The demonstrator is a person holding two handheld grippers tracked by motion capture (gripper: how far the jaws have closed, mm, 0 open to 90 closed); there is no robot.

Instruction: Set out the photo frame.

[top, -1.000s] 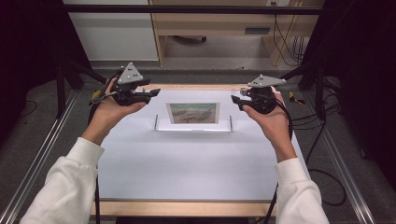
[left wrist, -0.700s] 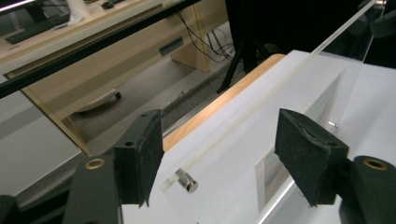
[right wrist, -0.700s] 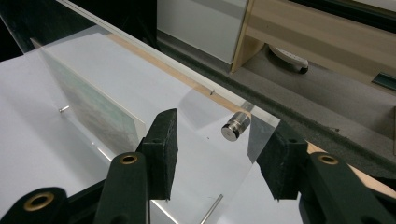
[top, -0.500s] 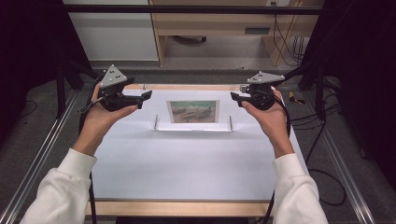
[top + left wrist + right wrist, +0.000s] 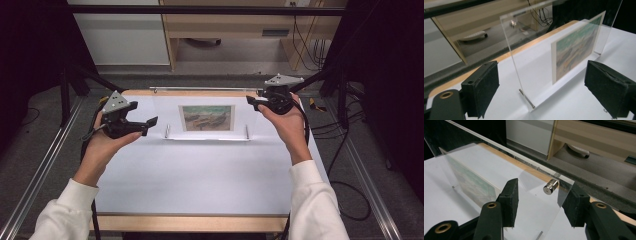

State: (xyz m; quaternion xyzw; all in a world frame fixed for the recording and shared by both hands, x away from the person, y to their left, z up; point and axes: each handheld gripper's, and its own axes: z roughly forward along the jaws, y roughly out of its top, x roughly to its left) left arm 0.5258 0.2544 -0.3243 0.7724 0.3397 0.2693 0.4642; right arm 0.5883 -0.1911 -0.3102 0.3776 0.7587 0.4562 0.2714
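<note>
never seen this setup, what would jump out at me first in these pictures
A clear acrylic picture frame stands upright at the far middle of the white table, with a landscape print inside. The left gripper sits off its left end, jaws just opened wide and off the pane. The right gripper has its jaws either side of the top right corner.

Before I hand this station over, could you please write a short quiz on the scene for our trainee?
1. True or false: the clear frame lies flat on the table.
2. The right tool's jaws stand: A) either side of the frame's upper corner; B) flat on the table; C) around a cable.
3. What sits inside the frame?

Key: 1. False, it stands upright. 2. A. 3. A painted picture.
</note>
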